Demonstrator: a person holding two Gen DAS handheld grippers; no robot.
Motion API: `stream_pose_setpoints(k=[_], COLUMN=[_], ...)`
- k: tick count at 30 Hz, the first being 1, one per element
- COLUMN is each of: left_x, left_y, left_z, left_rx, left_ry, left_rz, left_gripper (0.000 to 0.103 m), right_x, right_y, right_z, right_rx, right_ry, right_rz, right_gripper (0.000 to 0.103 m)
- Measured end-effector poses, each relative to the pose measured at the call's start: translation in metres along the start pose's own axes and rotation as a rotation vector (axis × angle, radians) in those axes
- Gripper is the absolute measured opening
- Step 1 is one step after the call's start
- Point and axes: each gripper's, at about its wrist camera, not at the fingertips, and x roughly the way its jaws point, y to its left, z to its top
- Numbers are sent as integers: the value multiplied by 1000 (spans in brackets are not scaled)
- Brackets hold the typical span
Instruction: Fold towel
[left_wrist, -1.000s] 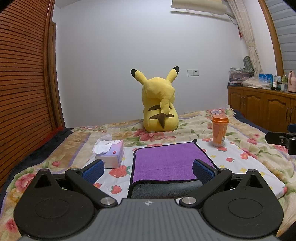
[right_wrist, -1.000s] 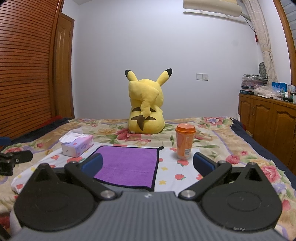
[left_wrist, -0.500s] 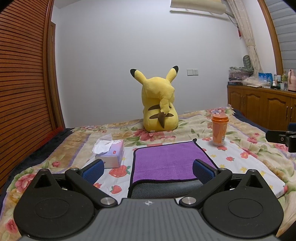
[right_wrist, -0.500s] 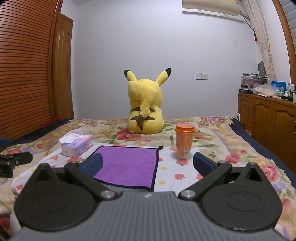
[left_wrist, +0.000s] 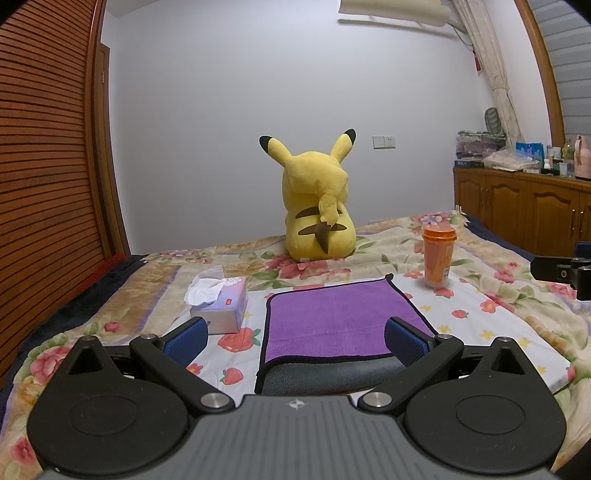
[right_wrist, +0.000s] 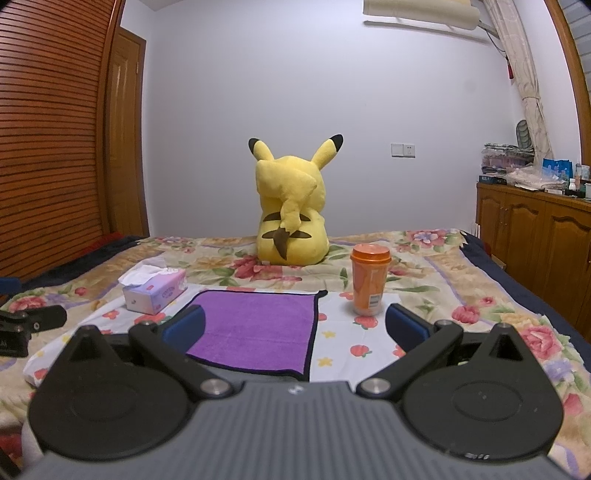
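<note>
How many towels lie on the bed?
1: the purple towel lies flat between the tissue box and orange cup. None else shows.

A yellow plush toy (left_wrist: 317, 206) sits mid-frame on the floral bed (left_wrist: 498, 295); an orange cup (left_wrist: 437, 258) stands right of centre, a tissue box (left_wrist: 221, 302) left of centre.

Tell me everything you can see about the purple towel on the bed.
The purple towel is a plush, microfibre-looking cloth with a dark bound edge. It lies spread on the floral bedspread, its near edge turned over to show a grey underside, and one far corner ends in a small pointed tab. The tissue box sits to its left and the orange cup beyond its far right corner, both apart from it. Neither gripper touches it.
</note>
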Motion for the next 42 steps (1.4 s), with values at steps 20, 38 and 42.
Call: stream_pose_setpoints(k=[20,38,42], left_x=[8,33,42], left_y=[1,-4,-5], left_z=[-5,-7,-8], left_rx=[8,23,38], left_ry=[19,146,160], left_rz=[-2,-38,-47], left_gripper=[103,103,103], right_x=[1,27,33], right_y=[5,15,14], right_z=[1,-1,-3], right_rx=[-4,-28,-32], right_ry=[9,81,94], right_rz=[3,4,8], right_gripper=[103,103,103])
